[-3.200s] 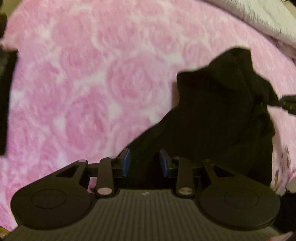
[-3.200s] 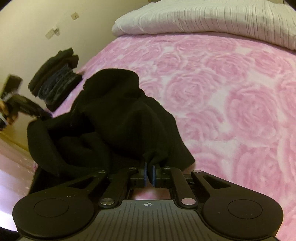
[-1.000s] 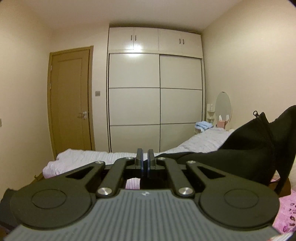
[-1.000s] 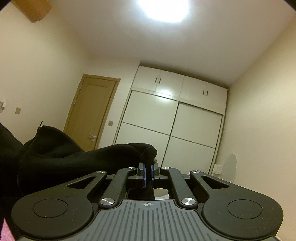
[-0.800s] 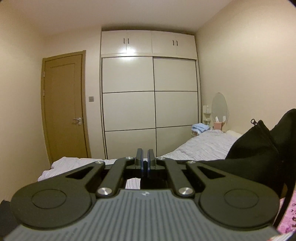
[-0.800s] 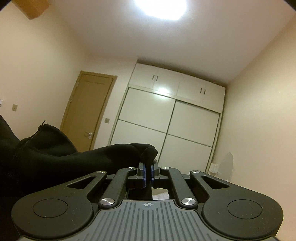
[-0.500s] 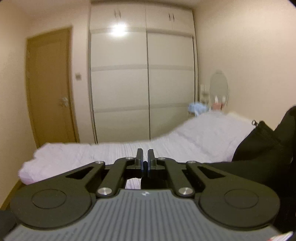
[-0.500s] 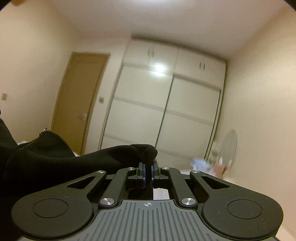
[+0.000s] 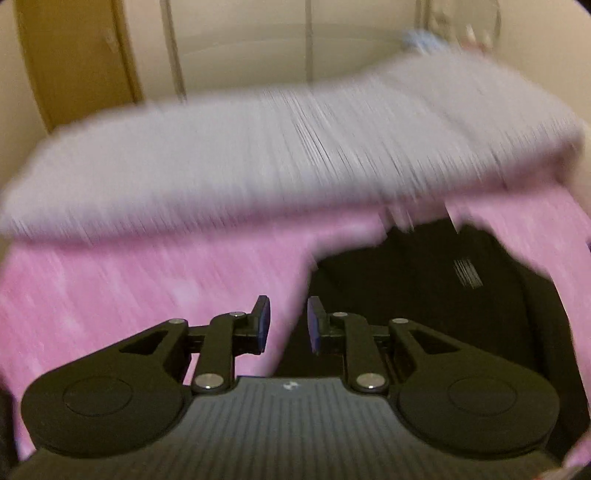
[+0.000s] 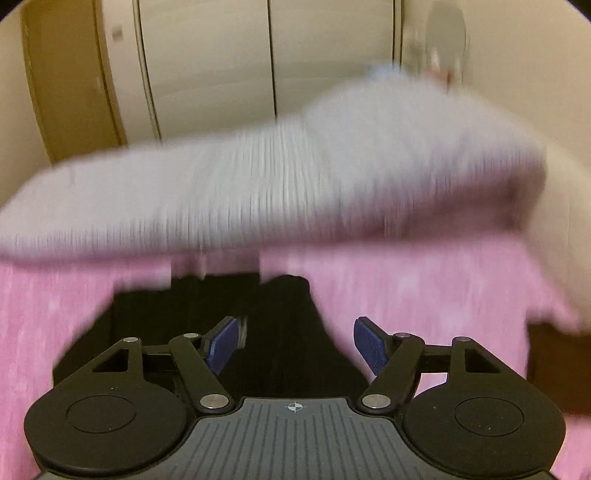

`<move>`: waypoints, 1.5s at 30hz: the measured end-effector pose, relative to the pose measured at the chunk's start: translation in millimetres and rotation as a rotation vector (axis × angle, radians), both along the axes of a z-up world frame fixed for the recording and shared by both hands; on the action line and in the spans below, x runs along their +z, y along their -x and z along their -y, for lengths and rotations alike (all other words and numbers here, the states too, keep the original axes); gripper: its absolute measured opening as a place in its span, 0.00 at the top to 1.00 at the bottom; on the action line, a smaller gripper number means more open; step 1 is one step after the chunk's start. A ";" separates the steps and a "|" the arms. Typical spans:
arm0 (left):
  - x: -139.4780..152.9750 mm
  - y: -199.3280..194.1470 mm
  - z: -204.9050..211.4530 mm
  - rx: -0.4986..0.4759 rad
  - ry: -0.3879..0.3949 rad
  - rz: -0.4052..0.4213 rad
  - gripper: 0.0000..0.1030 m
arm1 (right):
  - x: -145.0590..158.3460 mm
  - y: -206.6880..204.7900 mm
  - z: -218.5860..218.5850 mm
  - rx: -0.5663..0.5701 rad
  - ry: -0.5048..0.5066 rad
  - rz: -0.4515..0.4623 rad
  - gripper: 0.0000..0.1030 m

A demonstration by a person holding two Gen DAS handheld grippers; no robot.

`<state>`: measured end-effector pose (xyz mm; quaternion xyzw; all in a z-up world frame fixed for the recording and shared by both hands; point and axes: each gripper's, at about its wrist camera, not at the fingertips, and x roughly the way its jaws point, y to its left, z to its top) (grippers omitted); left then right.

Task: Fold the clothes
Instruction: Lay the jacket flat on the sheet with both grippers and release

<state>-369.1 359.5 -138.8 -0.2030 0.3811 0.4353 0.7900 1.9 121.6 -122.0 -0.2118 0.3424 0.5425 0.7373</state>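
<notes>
A black garment (image 9: pixel 424 295) lies on the pink bedspread (image 9: pixel 129 280), with a small white label showing. It also shows in the right wrist view (image 10: pixel 207 314). My left gripper (image 9: pixel 285 325) is open and empty, just above the garment's left edge. My right gripper (image 10: pixel 297 343) is open wide and empty, over the garment's right part. Both views are blurred by motion.
A white quilted pillow or duvet (image 9: pixel 277 147) lies across the far side of the bed. Behind it stand a white sliding wardrobe (image 10: pixel 221 55) and a brown door (image 9: pixel 74 55). A round mirror (image 10: pixel 445 29) is at the far right.
Both grippers were shut on the raised black garment. They have swung down toward the bed and opened, and the garment now lies on the bedspread.
</notes>
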 end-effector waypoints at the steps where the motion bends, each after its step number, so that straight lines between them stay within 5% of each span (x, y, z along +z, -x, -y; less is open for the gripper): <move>1: -18.6 -1.2 23.3 -0.004 0.055 0.002 0.83 | -21.4 10.6 17.7 0.007 0.052 -0.010 0.31; 4: -72.3 -5.6 94.6 0.002 0.234 0.029 0.83 | -75.3 40.4 71.0 0.081 0.217 -0.006 0.31; 7: -97.7 -8.8 152.0 0.022 0.325 0.049 0.83 | -124.5 69.1 128.5 0.158 0.318 0.006 0.31; 14: -115.8 -22.1 227.5 0.013 0.320 0.044 0.83 | -180.0 110.5 181.6 0.482 0.349 0.232 0.31; 17: -123.8 -28.4 248.5 0.016 0.314 0.051 0.83 | -205.5 106.5 191.3 0.531 0.348 0.257 0.32; 18: -124.4 -30.4 251.1 0.018 0.308 0.044 0.83 | -212.9 102.9 193.4 0.534 0.347 0.257 0.43; 19: -125.1 -32.3 253.8 0.020 0.302 0.036 0.83 | -213.9 93.7 193.6 0.506 0.340 0.235 0.84; 20: -125.8 -34.3 256.5 0.022 0.296 0.028 0.83 | -213.5 83.7 193.6 0.476 0.330 0.211 0.89; 25: -112.0 -41.1 263.5 -0.028 0.212 -0.076 0.83 | -132.8 -30.9 204.4 0.091 0.093 0.053 0.90; 28: -111.4 -45.8 267.7 -0.079 0.155 -0.135 0.80 | -88.3 -129.7 233.4 -0.421 -0.053 0.093 0.89; 30: -120.0 -52.7 277.8 -0.164 0.104 -0.219 0.78 | -79.1 -191.6 255.8 -0.741 -0.035 -0.017 0.85; 32: -131.9 -61.3 291.7 -0.276 0.045 -0.328 0.78 | -80.1 -219.5 275.3 -0.856 0.003 -0.154 0.84; 33: -137.8 -65.6 298.7 -0.332 0.015 -0.383 0.78 | -82.3 -217.1 283.7 -0.861 -0.015 -0.195 0.73; 34: -146.4 -69.1 307.5 -0.400 -0.023 -0.447 0.77 | -88.0 -207.3 282.3 -0.822 0.006 -0.212 0.50; 36: -166.7 -72.9 321.9 -0.525 -0.109 -0.580 0.74 | -99.9 -187.2 278.3 -0.745 0.049 -0.248 0.35; 39: -201.5 -73.7 339.1 -0.698 -0.252 -0.786 0.72 | -130.7 -132.6 266.2 -0.632 0.141 -0.332 0.35; 41: -216.5 -71.1 337.7 -0.730 -0.309 -0.850 0.72 | -151.4 -100.6 259.7 -0.565 0.184 -0.392 0.35; 45: -220.9 -64.2 315.3 -0.675 -0.350 -0.796 0.79 | -175.3 -42.6 247.0 -0.414 0.276 -0.402 0.35</move>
